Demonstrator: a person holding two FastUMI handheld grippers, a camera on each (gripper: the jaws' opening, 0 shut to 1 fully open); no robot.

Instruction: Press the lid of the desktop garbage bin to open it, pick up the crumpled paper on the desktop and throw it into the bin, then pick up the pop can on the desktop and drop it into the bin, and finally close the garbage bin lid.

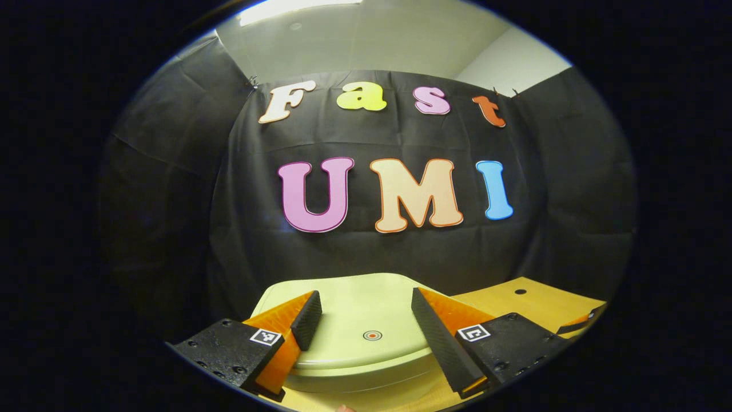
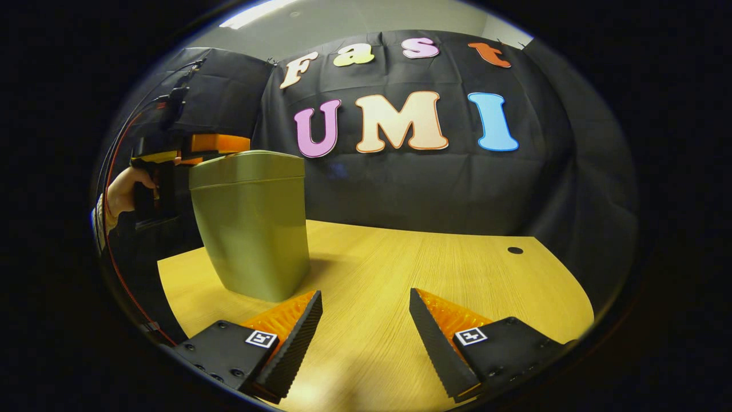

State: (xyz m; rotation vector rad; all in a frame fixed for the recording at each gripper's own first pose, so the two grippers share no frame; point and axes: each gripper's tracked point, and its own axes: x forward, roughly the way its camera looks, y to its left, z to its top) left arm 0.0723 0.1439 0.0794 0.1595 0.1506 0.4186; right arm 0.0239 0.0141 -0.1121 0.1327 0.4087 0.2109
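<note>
Left gripper [image 1: 366,329] spread, poised over bin lid [image 1: 354,309]; right gripper [image 2: 366,335] spread beside bin. Risk: off-centre press tipping bin on desk [image 2: 429,269].

Open right tongs [image 2: 366,312] hover over table [image 2: 457,269] beside closed bin [image 2: 251,229].

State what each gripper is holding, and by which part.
Nothing is held. The left gripper is open above the bin lid; the right gripper is open over the table.
</note>
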